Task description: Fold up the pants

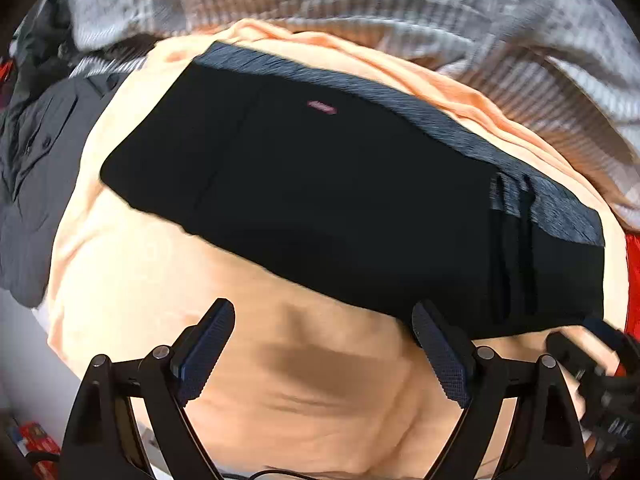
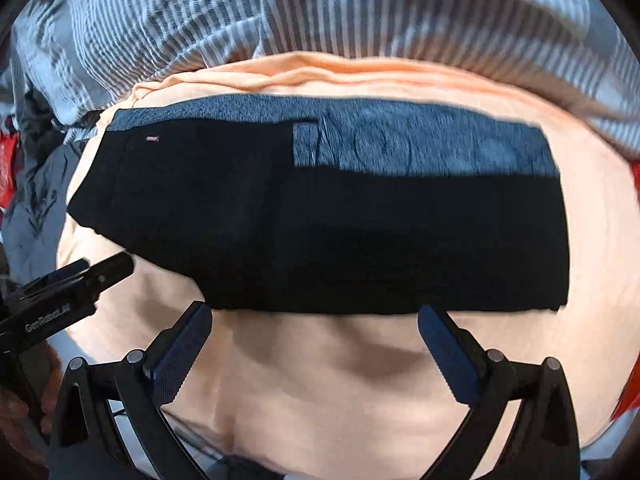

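Black pants [image 1: 320, 200] lie folded in a long band on a peach cloth [image 1: 160, 272], with a grey-blue strip along the far edge and a small pink label [image 1: 321, 107]. They also show in the right wrist view [image 2: 340, 240]. My left gripper [image 1: 324, 344] is open and empty, just short of the pants' near edge. My right gripper [image 2: 316, 344] is open and empty, also just short of the near edge. The left gripper's body [image 2: 60, 292] shows at the left of the right wrist view, and the right gripper's body [image 1: 592, 368] at the lower right of the left wrist view.
A striped grey-white blanket [image 2: 280, 12] lies bunched behind the peach cloth [image 2: 320, 400]. A dark grey garment [image 1: 36, 184] lies to the left. Red fabric [image 1: 632, 280] shows at the right edge.
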A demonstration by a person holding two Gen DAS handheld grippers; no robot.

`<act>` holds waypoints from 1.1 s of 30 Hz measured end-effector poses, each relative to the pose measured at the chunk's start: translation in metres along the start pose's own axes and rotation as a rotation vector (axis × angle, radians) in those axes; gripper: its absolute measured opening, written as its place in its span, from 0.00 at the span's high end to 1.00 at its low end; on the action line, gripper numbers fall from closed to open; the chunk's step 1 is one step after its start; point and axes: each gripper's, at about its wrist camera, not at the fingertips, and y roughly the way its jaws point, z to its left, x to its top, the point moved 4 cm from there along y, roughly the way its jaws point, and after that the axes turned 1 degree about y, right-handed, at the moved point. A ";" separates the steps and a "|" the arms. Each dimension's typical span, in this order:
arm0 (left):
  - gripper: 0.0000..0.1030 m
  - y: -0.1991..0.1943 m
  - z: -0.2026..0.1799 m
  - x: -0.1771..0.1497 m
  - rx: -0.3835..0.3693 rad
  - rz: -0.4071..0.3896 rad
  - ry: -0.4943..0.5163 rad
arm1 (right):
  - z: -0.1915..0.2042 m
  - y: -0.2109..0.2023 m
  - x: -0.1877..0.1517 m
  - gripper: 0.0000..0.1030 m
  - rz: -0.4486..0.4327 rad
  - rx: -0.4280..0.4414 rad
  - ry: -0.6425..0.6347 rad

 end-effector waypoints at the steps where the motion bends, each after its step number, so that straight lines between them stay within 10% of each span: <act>1: 0.11 0.001 0.004 0.000 0.003 0.002 -0.012 | -0.004 0.001 0.006 0.00 -0.022 -0.017 0.002; 24: 0.11 0.021 0.107 0.021 -0.177 -0.054 -0.405 | -0.063 0.053 0.035 0.00 0.077 -0.122 0.054; 33: 0.11 0.044 0.118 0.030 -0.356 -0.095 -0.472 | 0.001 0.030 0.034 0.00 0.008 0.199 -0.029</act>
